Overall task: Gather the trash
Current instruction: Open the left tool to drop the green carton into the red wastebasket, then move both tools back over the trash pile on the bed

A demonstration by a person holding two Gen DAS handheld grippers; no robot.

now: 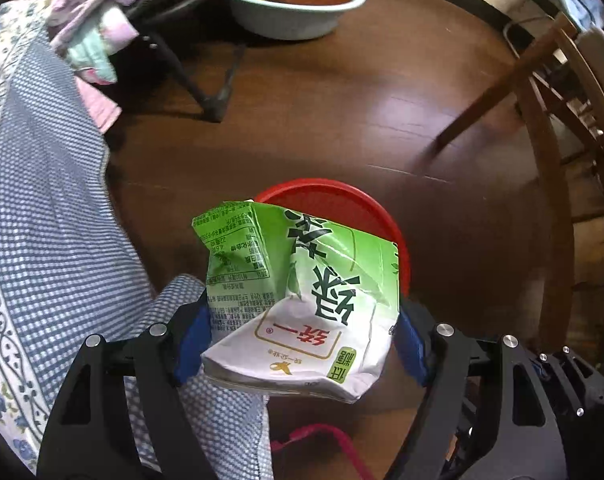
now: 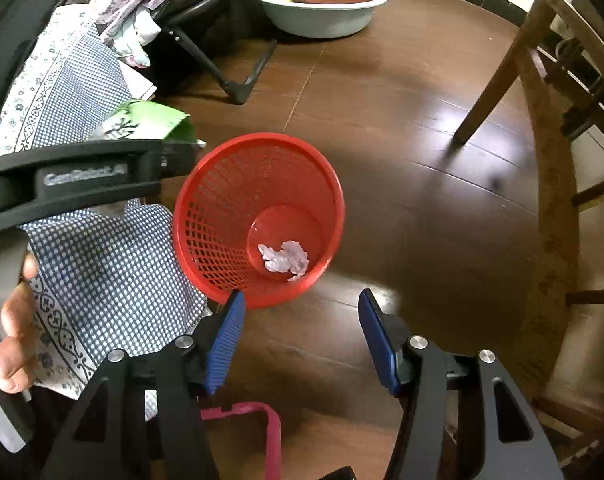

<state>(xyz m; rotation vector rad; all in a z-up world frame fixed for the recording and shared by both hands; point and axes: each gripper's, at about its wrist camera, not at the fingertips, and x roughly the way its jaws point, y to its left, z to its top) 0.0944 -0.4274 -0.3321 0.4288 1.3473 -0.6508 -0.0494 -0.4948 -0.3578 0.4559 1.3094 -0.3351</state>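
Note:
My left gripper is shut on a crumpled green and white drink carton, held in the air just left of and above a red mesh basket. In the right wrist view the carton pokes out past the left gripper's black body, up and left of the red basket on the floor. A crumpled white paper lies in the basket's bottom. My right gripper is open and empty, just in front of the basket's near rim.
A blue checked cloth hangs down on the left. A pale green basin with a brown bowl sits on the wood floor at the back. A folding stand's black legs are beside it. Wooden chair legs stand right. A pink frame lies below.

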